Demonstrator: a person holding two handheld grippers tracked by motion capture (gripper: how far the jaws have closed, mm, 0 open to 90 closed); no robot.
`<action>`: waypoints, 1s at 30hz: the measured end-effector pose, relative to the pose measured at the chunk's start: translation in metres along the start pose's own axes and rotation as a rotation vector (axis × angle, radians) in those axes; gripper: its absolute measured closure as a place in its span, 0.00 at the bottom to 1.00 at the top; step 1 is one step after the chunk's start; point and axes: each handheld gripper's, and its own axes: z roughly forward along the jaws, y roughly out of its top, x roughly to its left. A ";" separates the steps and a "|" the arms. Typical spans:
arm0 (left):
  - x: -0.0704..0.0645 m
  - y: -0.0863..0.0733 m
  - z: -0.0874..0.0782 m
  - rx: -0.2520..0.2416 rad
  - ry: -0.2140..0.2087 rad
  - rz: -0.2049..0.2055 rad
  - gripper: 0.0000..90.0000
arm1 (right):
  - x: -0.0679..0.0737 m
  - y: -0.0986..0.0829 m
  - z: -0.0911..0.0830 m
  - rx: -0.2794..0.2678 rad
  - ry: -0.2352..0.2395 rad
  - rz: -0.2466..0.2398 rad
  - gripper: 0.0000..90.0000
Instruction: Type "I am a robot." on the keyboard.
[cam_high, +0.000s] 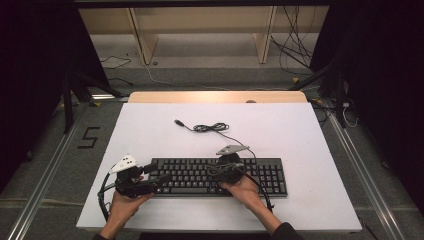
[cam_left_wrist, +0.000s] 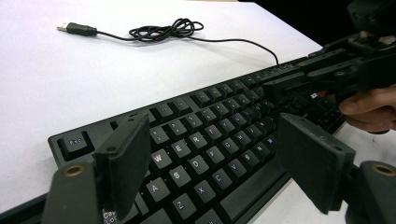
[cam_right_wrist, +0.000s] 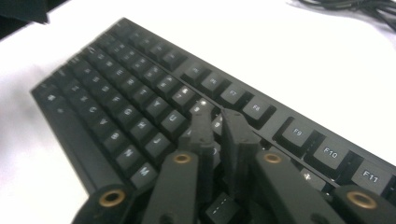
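A black keyboard (cam_high: 265, 175) (cam_left_wrist: 187, 149) (cam_right_wrist: 116, 107) lies across the near middle of the white table (cam_high: 300, 130). Its thin black cable (cam_high: 210, 128) (cam_left_wrist: 163, 30) is coiled behind it and ends in a USB plug (cam_high: 178, 122) (cam_left_wrist: 77, 29). My left gripper (cam_high: 156, 173) (cam_left_wrist: 212, 126) hovers over the keyboard's left end, jaws wide open with nothing between them. My right gripper (cam_high: 220, 170) (cam_right_wrist: 215, 112) is over the keyboard's middle. Its jaws are shut, with the tips down on the keys near the function row. The left gripper view also shows the right gripper (cam_left_wrist: 303, 86) and its hand.
Bare white tabletop lies to the left, right and far side of the keyboard. Beyond the table's wooden far edge (cam_high: 215, 96) stand a wooden shelf frame (cam_high: 145, 45) and loose floor cables (cam_high: 295, 50). Black stands flank the table, and a "5" (cam_high: 89, 137) is marked on the floor.
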 end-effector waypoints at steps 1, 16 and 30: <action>0.000 0.000 0.000 0.000 0.000 -0.002 0.29 | 0.000 0.000 -0.002 -0.009 0.004 -0.004 0.88; 0.000 0.003 0.013 0.043 -0.004 0.002 0.35 | 0.000 -0.013 -0.047 -0.125 0.055 0.012 0.45; -0.004 0.014 0.044 0.160 -0.010 0.071 0.76 | 0.003 -0.027 -0.056 -0.132 0.053 0.010 0.38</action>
